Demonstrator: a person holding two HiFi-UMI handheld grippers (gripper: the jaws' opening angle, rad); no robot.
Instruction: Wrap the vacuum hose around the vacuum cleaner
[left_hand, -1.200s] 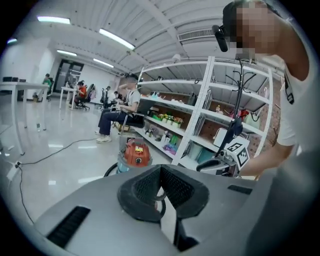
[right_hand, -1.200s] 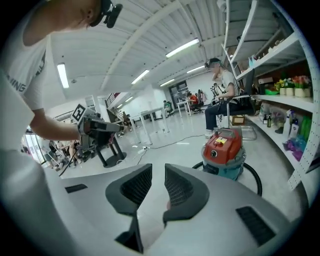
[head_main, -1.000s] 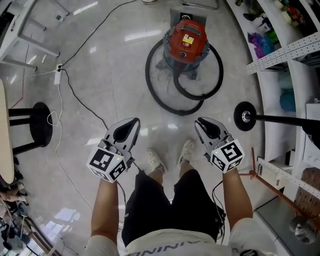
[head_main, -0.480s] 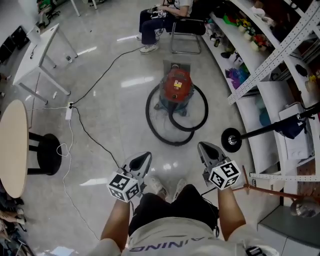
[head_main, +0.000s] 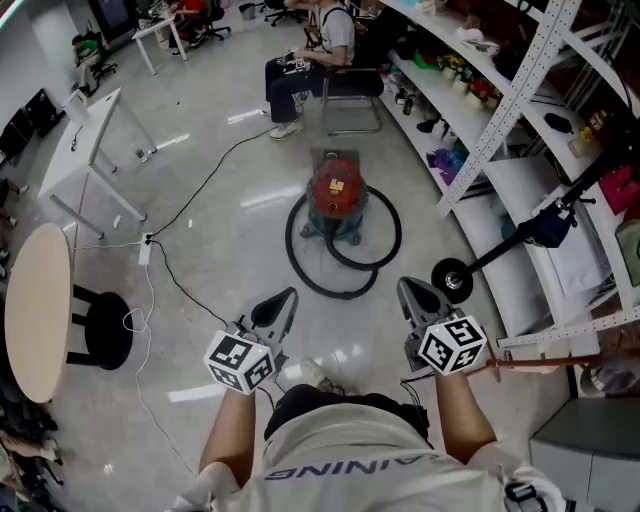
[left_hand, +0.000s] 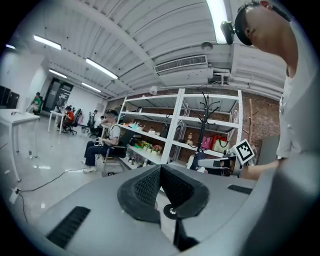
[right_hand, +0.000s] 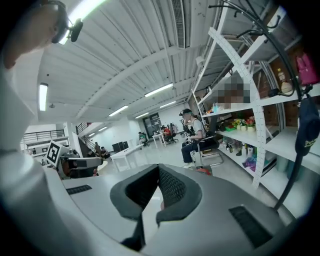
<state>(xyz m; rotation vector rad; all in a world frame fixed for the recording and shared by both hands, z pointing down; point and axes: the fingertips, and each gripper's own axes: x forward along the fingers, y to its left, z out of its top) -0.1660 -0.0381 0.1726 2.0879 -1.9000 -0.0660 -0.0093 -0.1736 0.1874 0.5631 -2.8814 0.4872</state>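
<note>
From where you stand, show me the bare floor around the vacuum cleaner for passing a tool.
Free: floor left of the hose loop up to the black cable, and on the loop's near side. Crowded: right side, where the shelving and the stand's round base close in.

The far stretch of the looped vacuum hose (head_main: 300, 278) runs out of sight behind the vacuum cleaner (head_main: 335, 195), whose label is too small to read. In the right gripper view only a red sliver of that cleaner shows past the right gripper (right_hand: 158, 170). The seated person (head_main: 305, 55) is cut by the head view's top edge, the round table (head_main: 35, 300) by its left edge, and the shelf goods (head_main: 470, 85) are too small to name
</note>
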